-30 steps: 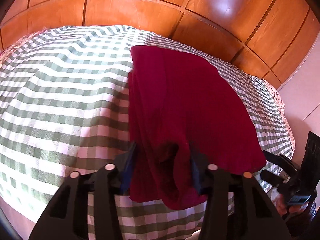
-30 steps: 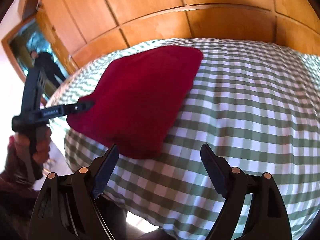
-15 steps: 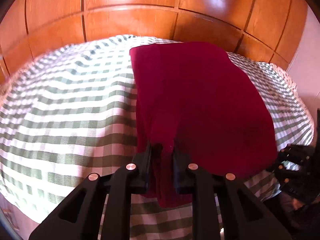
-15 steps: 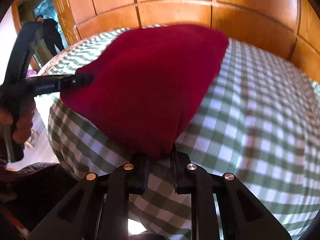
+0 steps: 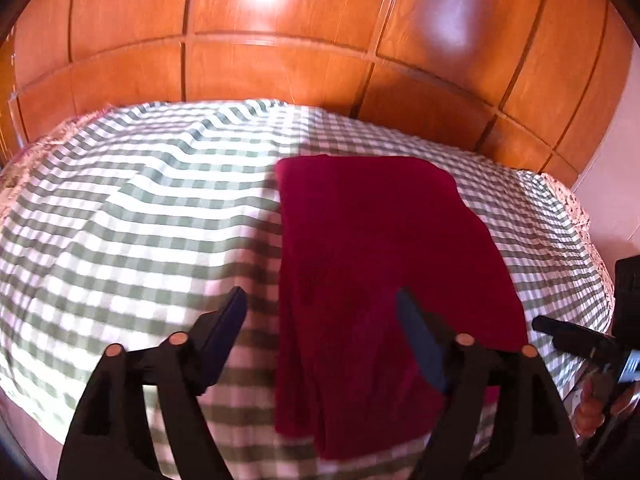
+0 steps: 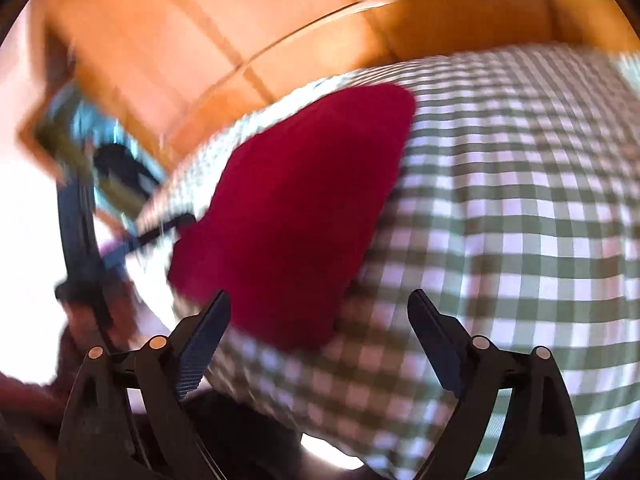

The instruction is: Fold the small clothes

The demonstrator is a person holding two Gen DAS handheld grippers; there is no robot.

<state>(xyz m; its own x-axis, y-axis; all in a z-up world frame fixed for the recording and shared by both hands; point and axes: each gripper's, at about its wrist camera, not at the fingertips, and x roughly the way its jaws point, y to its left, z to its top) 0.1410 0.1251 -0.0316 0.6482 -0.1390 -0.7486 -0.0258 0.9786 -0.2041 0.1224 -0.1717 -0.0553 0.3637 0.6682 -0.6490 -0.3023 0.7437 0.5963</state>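
Note:
A dark red cloth (image 5: pixel 380 248), folded into a rough rectangle, lies flat on the green-and-white checked bedcover (image 5: pixel 140 220). My left gripper (image 5: pixel 320 304) hovers over the cloth's near left part. Its jaws are opening, and the cloth lies below them with neither pad pressing on it. The right wrist view is blurred. There the red cloth (image 6: pixel 304 208) lies ahead and left of my right gripper (image 6: pixel 320 300), whose jaws are opening over the cloth's near corner and the checked bedcover (image 6: pixel 500 220). Each gripper shows in the other's view, the right gripper (image 5: pixel 568 336) and the left gripper (image 6: pixel 168 228).
Orange wooden panelling (image 5: pixel 280 60) rises behind the bed. A pale wall (image 5: pixel 616 160) stands at the right. A framed mirror or opening (image 6: pixel 80 140) shows at the left of the right wrist view. The bed's near edge drops off just below both grippers.
Half a second ago both grippers were shut on the cloth's near edge. Both have let go and spread wide. The cloth has settled flat, and the right gripper has swung and rolled.

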